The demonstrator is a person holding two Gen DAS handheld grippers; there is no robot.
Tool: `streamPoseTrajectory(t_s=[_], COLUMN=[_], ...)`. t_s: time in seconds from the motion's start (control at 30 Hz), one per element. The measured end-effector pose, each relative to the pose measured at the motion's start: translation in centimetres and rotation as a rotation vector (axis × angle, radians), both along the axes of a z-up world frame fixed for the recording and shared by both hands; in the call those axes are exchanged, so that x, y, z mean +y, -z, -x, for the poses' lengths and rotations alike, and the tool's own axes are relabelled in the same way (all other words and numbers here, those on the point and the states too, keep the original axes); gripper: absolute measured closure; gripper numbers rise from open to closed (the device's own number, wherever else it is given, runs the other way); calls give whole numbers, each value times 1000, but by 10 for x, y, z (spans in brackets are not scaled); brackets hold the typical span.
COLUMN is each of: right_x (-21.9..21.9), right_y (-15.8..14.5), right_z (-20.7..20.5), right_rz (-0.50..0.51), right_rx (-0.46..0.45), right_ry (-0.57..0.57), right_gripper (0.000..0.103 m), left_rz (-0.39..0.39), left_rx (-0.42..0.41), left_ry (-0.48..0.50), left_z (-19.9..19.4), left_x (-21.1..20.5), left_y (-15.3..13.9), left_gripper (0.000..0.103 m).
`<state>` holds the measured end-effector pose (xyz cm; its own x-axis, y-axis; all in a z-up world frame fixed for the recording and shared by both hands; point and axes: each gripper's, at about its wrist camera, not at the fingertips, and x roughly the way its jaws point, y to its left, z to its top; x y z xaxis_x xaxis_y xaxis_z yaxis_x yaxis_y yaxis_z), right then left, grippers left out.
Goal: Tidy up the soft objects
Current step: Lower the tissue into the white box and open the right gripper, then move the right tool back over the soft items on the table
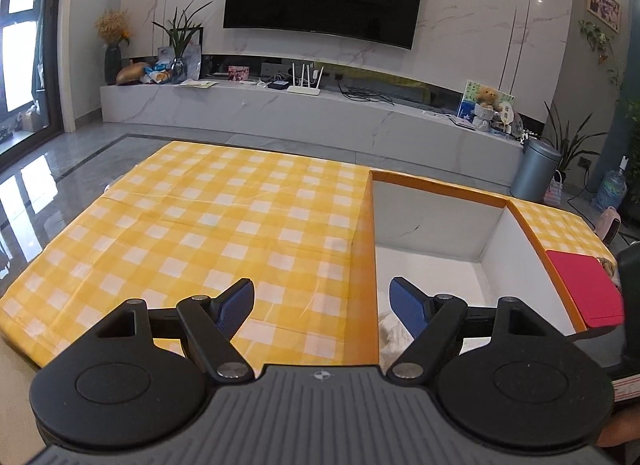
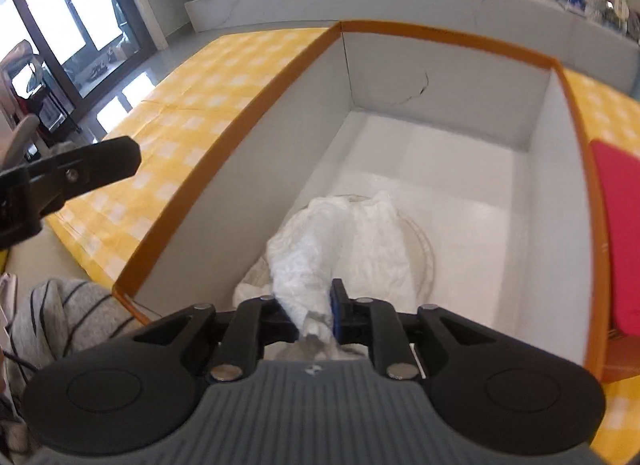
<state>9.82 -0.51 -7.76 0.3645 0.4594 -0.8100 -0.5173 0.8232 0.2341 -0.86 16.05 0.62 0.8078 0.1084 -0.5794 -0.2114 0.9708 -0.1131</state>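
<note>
red cloth [image 2: 620,233] runs off the right edge, yellow tablecloth [image 2: 192,105] blurred.

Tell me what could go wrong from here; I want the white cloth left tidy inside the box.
1. The right gripper has the white cloth between its jaws; lifting away now could drag the cloth back out of the box.
2. The cloth lies bunched at the near end, so it may settle crumpled.

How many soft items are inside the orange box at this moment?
1. A white crumpled cloth lies on the floor of the orange box, at its near end, between the right gripper fingers. More may hide under it.
</note>
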Motion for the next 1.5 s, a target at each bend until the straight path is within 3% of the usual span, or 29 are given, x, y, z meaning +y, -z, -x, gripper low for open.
streamPoseTrajectory(t_s=[0.1,0.13,0.17,0.23,0.3,0.37,0.4,0.67,0.93,1.07,1.5], right_x=[0,-3,-6,-10,-13,-18,-20,-19,-37,-52,-131], right_y=[4,5,4,-1,-11,-23,-28,-49,-63,-70,-103], right_z=[-1,-3,-4,-5,-1,4,7,30,28,27,41], right_rz=[-41,-51,-63,-74,-87,-104,-112,-68,-99,-119,-142], right_rx=[53,73,91,111,77,40,22,-192,-243,-279,-420], right_ry=[9,15,22,24,-9,-14,-12,-53,6,39,149], right_gripper=[87,79,58,32,27,6,3,3,3,3,2], left_rz=[1,1,0,1,1,0,-2,-18,-31,19,-2], left_rx=[-2,-4,-5,-5,-4,-5,-5,-29,-37,-63,-107], left_ry=[5,9,12,10,10,8,5,14,14,15,140], left_z=[0,1,1,1,1,1,2,5,6,9,9], left_x=[0,0,0,0,0,0,-1,-11,-20,-23,-66], left_y=[-1,-1,-1,-1,-1,-2,-2,-9,-14,-22,-33], left_gripper=[12,13,13,13,13,13,13,13,13,13,12])
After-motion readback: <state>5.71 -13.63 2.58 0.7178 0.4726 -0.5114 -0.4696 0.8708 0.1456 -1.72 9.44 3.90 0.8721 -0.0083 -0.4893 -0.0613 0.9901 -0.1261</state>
